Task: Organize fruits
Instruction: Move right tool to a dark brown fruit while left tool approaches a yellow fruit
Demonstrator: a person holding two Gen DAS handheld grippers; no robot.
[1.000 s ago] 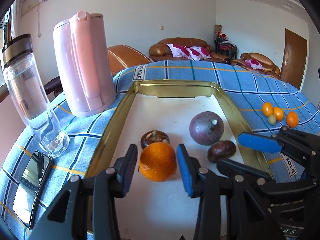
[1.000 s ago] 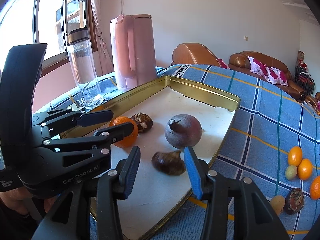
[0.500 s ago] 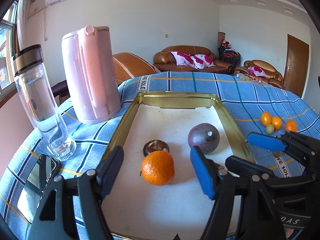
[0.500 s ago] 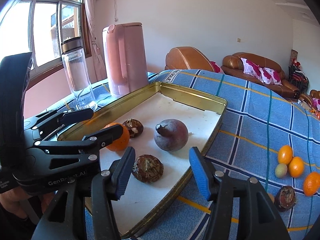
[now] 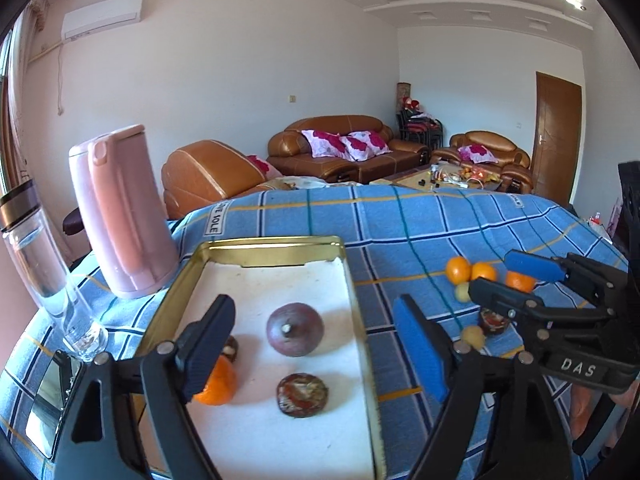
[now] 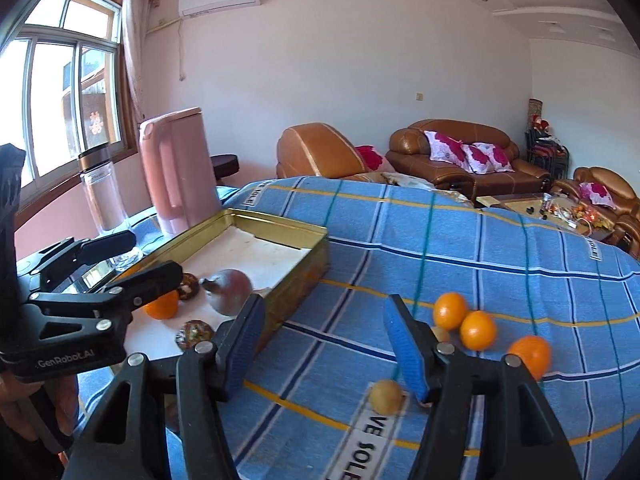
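Fruits (image 6: 478, 330) just beyond right tool (image 6: 326, 342)

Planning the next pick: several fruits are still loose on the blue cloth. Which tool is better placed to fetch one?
Probably the right tool: open and empty, already over the cloth with the yellowish fruit and oranges just ahead. The left tool, also open, faces the tray.

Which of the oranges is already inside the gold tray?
The orange at the tray's near left, partly hidden behind the left gripper's finger. The other three oranges lie on the blue checked cloth, right of the tray.
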